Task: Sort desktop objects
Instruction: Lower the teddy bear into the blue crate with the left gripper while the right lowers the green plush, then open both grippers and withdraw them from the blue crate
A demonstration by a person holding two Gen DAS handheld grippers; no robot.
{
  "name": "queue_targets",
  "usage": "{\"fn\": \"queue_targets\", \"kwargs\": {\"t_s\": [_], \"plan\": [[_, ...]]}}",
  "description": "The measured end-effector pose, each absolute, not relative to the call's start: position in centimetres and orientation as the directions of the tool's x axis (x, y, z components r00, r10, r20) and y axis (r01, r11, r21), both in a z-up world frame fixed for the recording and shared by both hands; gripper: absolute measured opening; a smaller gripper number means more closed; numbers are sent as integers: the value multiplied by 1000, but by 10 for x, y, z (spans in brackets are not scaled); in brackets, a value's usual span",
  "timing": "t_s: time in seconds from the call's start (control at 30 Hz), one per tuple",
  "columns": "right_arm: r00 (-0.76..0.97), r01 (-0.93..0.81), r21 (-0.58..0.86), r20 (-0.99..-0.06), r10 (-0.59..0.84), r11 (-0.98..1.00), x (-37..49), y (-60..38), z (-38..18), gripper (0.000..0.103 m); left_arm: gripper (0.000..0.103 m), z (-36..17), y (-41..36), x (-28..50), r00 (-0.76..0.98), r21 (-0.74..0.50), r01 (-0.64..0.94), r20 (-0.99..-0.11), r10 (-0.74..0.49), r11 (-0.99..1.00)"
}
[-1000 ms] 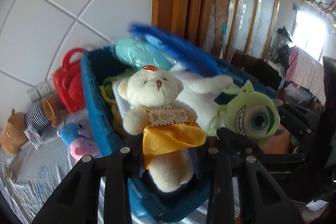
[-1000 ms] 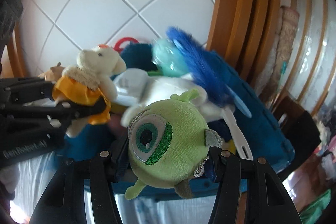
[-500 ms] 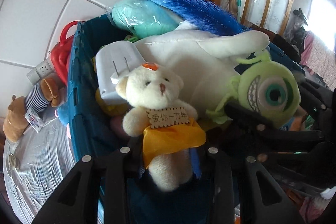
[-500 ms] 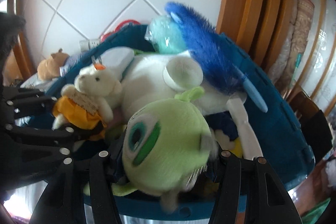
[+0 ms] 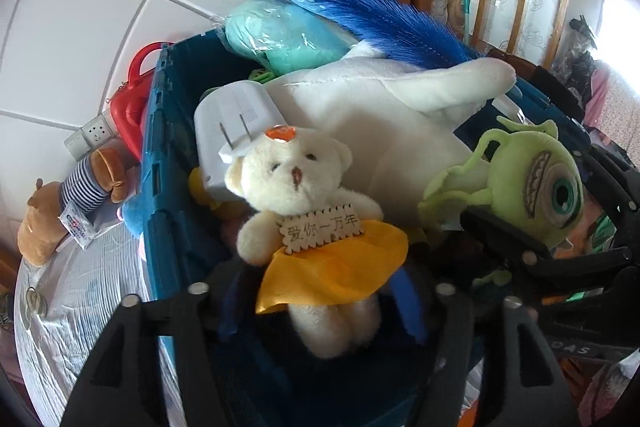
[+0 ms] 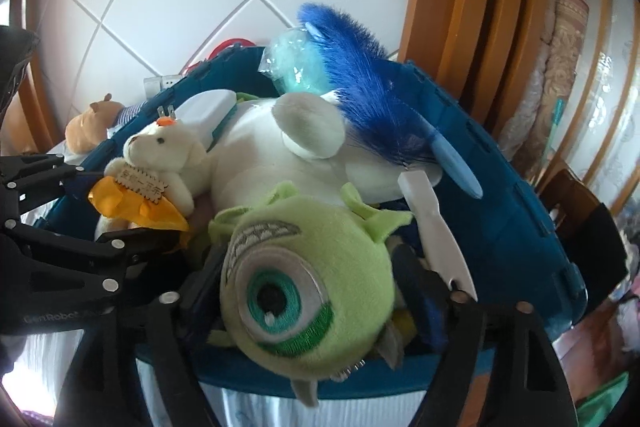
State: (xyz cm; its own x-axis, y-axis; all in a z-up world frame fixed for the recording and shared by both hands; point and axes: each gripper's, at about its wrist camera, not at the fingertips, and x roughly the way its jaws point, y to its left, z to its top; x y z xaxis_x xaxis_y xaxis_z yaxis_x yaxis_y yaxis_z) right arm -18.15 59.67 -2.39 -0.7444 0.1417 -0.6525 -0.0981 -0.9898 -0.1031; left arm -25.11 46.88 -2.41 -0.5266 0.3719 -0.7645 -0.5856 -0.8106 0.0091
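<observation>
Here the left gripper (image 5: 320, 301) was clamped on the cream teddy bear (image 5: 308, 203) at its legs and yellow skirt, holding it upright over the blue bin (image 5: 160, 195). The right gripper (image 6: 316, 301) pinched the green one-eyed plush (image 6: 308, 275) between its fingers, also above the bin, just right of the bear. Beneath both lay a large white plush (image 5: 380, 115), a white charger plug (image 5: 232, 123), a teal bagged toy (image 5: 280, 35) and a blue feather duster (image 5: 380, 19). The left view alone showed a red case (image 5: 130, 107) and a striped brown plush (image 5: 56, 211) outside the bin on the cloth. The right view alone showed the duster's white handle (image 6: 436, 227) and the bin's far wall (image 6: 516, 227).
</observation>
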Motion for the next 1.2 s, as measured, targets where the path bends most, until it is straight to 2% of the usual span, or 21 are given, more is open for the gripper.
{"fn": "queue_targets", "kwargs": {"t_s": [0.07, 0.27, 0.5, 0.53, 0.57, 0.73, 0.83, 0.97, 1.2], "plan": [[-750, -105, -99, -646, 145, -989, -178, 599, -22, 90, 70, -22, 467, -249, -532, 10, -584, -760, 373, -812], [-776, -120, -89, -613, 149, -989, -166, 599, -8, 96, 70, -15, 461, -242, -564, 33, -573, -741, 365, -819], [-802, -138, -99, -573, 170, -986, -143, 593, 7, 96, 70, -8, 447, -229, -593, 45, -560, -720, 362, -827], [-800, -146, -107, -571, 181, -984, -140, 592, 8, 93, 70, -8, 445, -227, -593, 42, -559, -718, 364, -828], [-798, -158, -119, -570, 198, -980, -136, 592, 8, 84, 70, -8, 444, -226, -592, 38, -559, -718, 366, -828], [-772, -187, -134, -593, 230, -973, -131, 595, 8, 57, 70, -10, 444, -223, -585, 32, -566, -721, 373, -824], [-763, -168, -103, -617, 195, -981, -140, 599, 4, 48, 70, -11, 445, -222, -580, 30, -569, -723, 375, -822], [-758, -108, -27, -645, 100, -994, -167, 599, -6, 48, 70, -12, 443, -224, -581, 28, -562, -725, 370, -827], [-773, -94, -44, -627, 100, -995, -192, 592, -4, 50, 70, -9, 442, -222, -587, 23, -555, -719, 372, -832]]}}
